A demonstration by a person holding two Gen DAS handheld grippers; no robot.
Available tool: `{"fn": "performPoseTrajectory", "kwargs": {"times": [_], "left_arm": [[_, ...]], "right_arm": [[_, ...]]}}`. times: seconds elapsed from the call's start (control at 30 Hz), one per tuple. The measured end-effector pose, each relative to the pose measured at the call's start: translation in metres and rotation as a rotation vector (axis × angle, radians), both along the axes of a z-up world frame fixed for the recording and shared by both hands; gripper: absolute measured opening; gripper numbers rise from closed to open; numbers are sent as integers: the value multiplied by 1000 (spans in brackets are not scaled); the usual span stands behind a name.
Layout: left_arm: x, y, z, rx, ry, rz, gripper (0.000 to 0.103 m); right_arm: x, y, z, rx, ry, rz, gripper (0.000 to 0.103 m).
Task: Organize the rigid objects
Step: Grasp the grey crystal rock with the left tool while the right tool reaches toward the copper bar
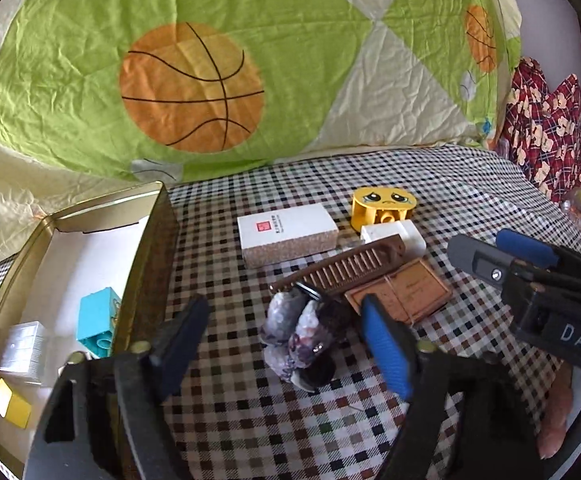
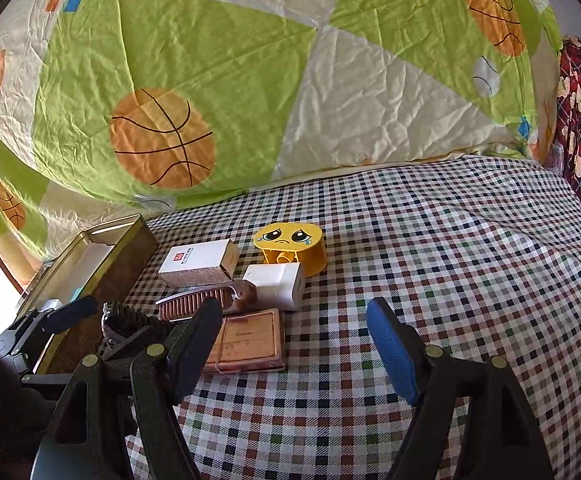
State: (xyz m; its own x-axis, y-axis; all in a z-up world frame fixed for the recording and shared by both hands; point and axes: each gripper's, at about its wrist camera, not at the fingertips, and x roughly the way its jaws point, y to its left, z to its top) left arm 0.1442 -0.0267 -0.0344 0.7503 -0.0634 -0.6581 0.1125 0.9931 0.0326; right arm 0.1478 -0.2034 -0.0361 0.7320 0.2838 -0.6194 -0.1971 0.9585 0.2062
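My left gripper (image 1: pixel 284 308) stands open over a purple-and-white mottled stone piece (image 1: pixel 302 332) on the checked cloth; the piece lies between the fingers, and neither pad touches it. Beyond it lie a brown comb (image 1: pixel 350 268), a brown card pack (image 1: pixel 402 292), a white box with a red mark (image 1: pixel 286 232), a white block (image 1: pixel 394 236) and a yellow sad-face block (image 1: pixel 382 204). My right gripper (image 2: pixel 292 308) is open above the cloth, and the card pack (image 2: pixel 246 340) lies by its left finger. The right gripper (image 1: pixel 498 250) also shows at the right of the left wrist view.
A gold tin (image 1: pixel 150 248) stands open at the left, holding a teal block (image 1: pixel 98 320), a white box (image 1: pixel 26 344) and a yellow block (image 1: pixel 10 404). A basketball quilt (image 1: pixel 194 88) rises behind. A red patterned garment (image 1: pixel 546 128) lies at the far right.
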Motion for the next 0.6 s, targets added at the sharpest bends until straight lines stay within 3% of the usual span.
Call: {"fn": "performPoseTrajectory", "kwargs": {"times": [0.03, 0.07, 0.27, 0.43, 0.47, 0.6], "left_arm": [[1, 1, -1, -20, 10, -23, 41], [1, 1, -1, -28, 15, -32, 39], [-9, 17, 4, -80, -28, 25, 39], [-11, 25, 6, -81, -46, 58, 38], [-11, 26, 6, -83, -51, 64, 34], [-12, 31, 6, -97, -51, 79, 34]], "right_arm": [[1, 1, -1, -4, 4, 3, 77], [2, 2, -2, -8, 11, 8, 77], [7, 11, -9, -33, 47, 66, 77], [9, 36, -16, -99, 82, 175, 77], [9, 41, -17, -116, 84, 191, 77], [11, 53, -24, -183, 115, 207, 77]]}}
